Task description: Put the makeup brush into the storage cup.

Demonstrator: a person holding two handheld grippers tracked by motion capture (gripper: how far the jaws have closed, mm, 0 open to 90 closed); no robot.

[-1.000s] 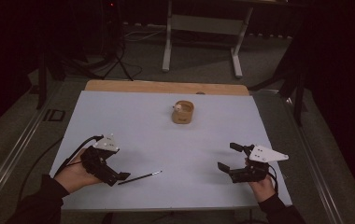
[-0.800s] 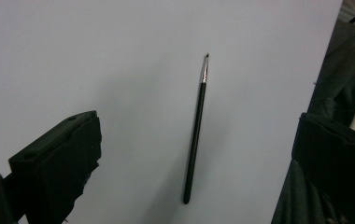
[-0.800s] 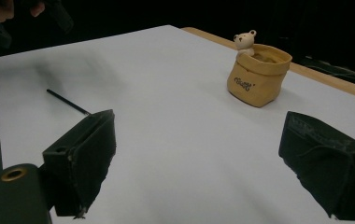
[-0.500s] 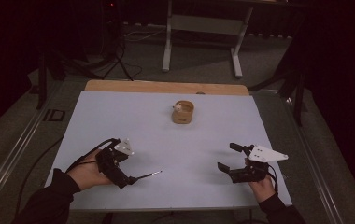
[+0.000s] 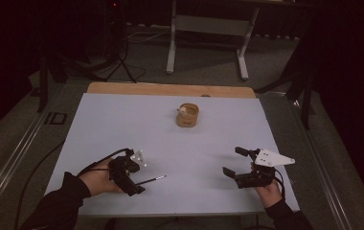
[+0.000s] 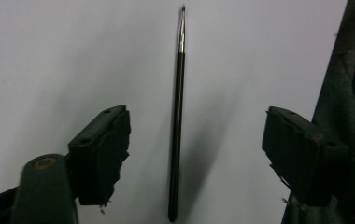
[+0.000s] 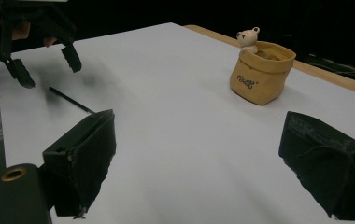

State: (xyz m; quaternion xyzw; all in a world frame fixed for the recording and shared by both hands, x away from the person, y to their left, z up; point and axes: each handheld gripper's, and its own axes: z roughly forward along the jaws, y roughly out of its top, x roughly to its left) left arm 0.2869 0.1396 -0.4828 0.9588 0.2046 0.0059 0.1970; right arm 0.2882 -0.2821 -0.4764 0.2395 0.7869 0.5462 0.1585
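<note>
A thin black brush (image 5: 151, 180) with a metal ferrule lies on the pale table (image 5: 122, 120) near the front left. My left gripper (image 5: 134, 179) stands open over its handle end. In the left gripper view the brush (image 6: 178, 112) runs up the middle between the two spread jaws of the left gripper (image 6: 196, 135), touching neither. My right gripper (image 5: 233, 161) is open at the front right with nothing in it. Its own view shows the right gripper (image 7: 199, 140), the left gripper (image 7: 49, 70) and the brush (image 7: 70, 100) farther off.
A tan pouch (image 5: 188, 116) with a small bear figure (image 7: 248, 36) on its rim stands at the table's back middle, also in the right gripper view (image 7: 261, 72). A wooden strip (image 5: 170, 89) runs along the far edge. Metal desk legs (image 5: 172, 43) stand behind.
My left gripper has moved right and forward, from beside the brush's handle end to over it, with the jaws on either side. The right gripper has stayed put.
</note>
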